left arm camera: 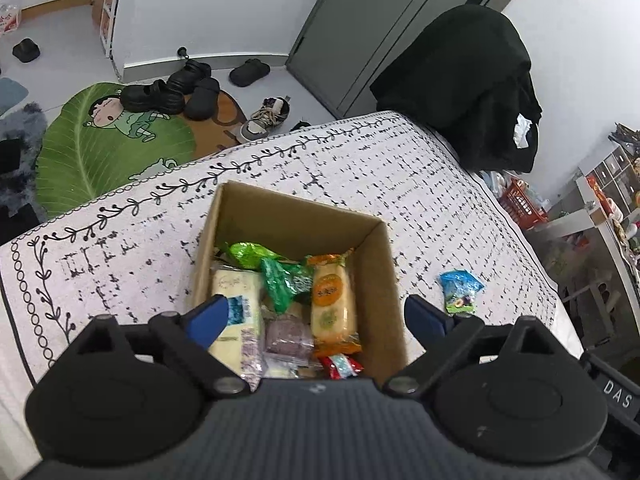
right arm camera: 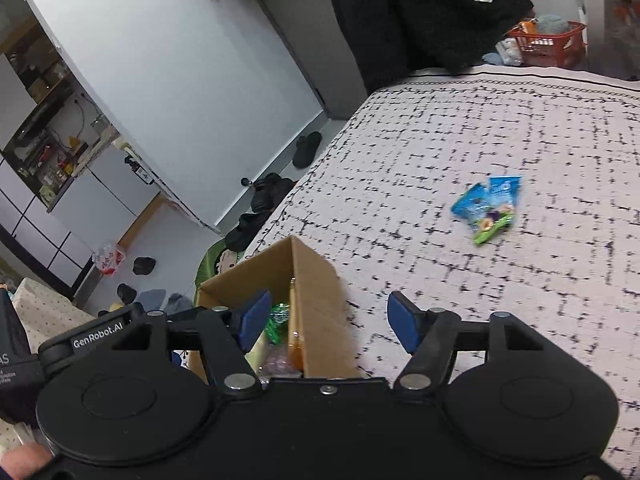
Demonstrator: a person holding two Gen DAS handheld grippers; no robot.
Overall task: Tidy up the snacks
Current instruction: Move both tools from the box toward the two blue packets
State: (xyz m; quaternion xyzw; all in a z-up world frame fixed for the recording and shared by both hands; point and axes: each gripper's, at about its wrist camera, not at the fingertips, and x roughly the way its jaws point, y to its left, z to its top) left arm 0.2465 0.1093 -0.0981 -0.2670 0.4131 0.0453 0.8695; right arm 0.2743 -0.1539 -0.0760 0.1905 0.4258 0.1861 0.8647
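From my left wrist feed I see pale walls (left arm camera: 208, 8) and a grey door (left arm camera: 384, 20) at the top of the frame, with a pale floor (left arm camera: 64, 52) at upper left. A green leaf-shaped rug (left arm camera: 100, 148) lies at left centre, dark shoes (left arm camera: 172, 92) along its top edge. A black garment (left arm camera: 464, 80) hangs at upper right. In my right wrist feed, a red basket (right arm camera: 548, 44) sits at upper right and kitchen shelves (right arm camera: 44, 120) at left.

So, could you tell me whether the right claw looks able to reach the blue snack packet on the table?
Probably yes: the right claw is open, and only bare tablecloth lies between it and the blue snack packet.
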